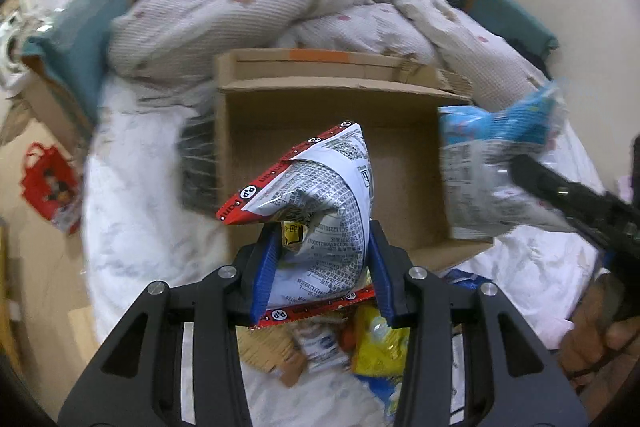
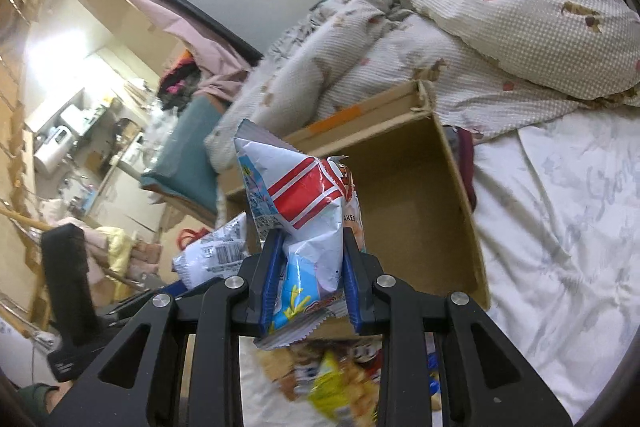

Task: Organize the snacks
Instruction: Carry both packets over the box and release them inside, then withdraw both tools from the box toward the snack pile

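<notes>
Left hand-held gripper [image 1: 322,263]: its blue fingers [image 1: 267,267] squeeze a crinkly white snack bag with a red edge [image 1: 320,199]. The bag is up in the air, over the near edge of the box.
Right hand-held gripper [image 2: 310,275]: its blue fingers [image 2: 271,271] pinch a crumpled blue and white snack bag with red stripes [image 2: 304,203]. This bag is also up in the air, by the box's near edge.
Snack pile [image 1: 360,343]: more bags, one yellow, lie on the bed right under both grippers.
Open brown cardboard box [image 1: 400,163]: it sits on the white bed sheet [image 2: 560,247] just past the pile. Its floor looks bare, with lots of room. Its walls stand up on the left, right and far sides, and the near edge is low.
Bed room: flat sheet lies on both sides of the box.
Spotted quilt [image 1: 240,11]: it is bunched up against the far edge of the box.
</notes>
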`<state>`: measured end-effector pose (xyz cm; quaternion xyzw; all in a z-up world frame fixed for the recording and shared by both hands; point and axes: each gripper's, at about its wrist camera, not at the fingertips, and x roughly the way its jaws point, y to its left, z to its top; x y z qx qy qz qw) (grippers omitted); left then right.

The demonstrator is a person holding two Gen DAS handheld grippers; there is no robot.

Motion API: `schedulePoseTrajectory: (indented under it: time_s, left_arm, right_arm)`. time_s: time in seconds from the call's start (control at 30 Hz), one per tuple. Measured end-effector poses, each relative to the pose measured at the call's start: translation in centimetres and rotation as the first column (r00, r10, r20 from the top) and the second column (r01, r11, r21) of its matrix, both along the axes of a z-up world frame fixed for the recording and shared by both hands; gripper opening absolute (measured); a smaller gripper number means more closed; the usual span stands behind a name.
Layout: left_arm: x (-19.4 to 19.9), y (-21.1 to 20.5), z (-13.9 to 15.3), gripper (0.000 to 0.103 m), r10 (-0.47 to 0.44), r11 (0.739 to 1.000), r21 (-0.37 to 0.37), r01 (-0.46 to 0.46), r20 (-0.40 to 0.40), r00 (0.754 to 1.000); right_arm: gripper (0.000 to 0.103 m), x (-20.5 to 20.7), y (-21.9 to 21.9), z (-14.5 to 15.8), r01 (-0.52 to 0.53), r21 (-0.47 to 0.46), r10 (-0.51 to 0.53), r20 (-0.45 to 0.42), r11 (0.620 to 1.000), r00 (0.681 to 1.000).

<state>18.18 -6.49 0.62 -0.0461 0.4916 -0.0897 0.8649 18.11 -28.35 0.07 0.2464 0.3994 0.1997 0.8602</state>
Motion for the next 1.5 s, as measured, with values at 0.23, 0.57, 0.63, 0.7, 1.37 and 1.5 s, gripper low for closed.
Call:
schedulePoseTrajectory:
  time_s: [0.23, 0.57, 0.63, 0.7, 1.37, 1.5]
  left_arm:
    - [1.8, 0.3, -4.2, 0.038, 0.012, 1.000, 0.024, -0.010, -0.074, 0.997]
    - [2.1, 0.6, -5.2, 0.039, 0.021, 0.999, 0.051, -0.019, -0.049, 0.999]
    - [2.1, 0.5, -5.3, 0.039, 0.013, 0.998, 0.054, -0.011, -0.043, 0.999]
    - [2.0, 0.3, -5.5, 0.039, 0.004, 0.997, 0.071, -0.001, -0.037, 0.999]
    - [1.1, -0.3, -4.4, 0.081, -0.015, 0.995, 0.101, 0.012, 0.029, 0.999]
    - [1.1, 0.1, -4.2, 0.081, -0.001, 0.995, 0.097, -0.002, 0.031, 1.000]
  right_arm:
    - [0.030, 1.3, 0.2, -3.4, 0.023, -0.134, -0.027, -0.030, 0.991, 0.999]
    - [0.030, 2.9, 0.3, -5.3, 0.051, -0.225, -0.072, -0.084, 0.973, 0.994]
    - [0.030, 3.0, 0.6, -5.7, 0.045, -0.265, -0.074, -0.099, 0.963, 0.992]
    - [0.030, 3.0, 1.0, -6.2, 0.041, -0.325, -0.083, -0.114, 0.945, 0.990]
    - [0.084, 3.3, -0.4, -6.7, 0.069, -0.130, -0.091, -0.173, 0.989, 0.981]
    - [0.084, 3.4, -0.3, -6.3, 0.059, -0.137, -0.080, -0.159, 0.989, 0.984]
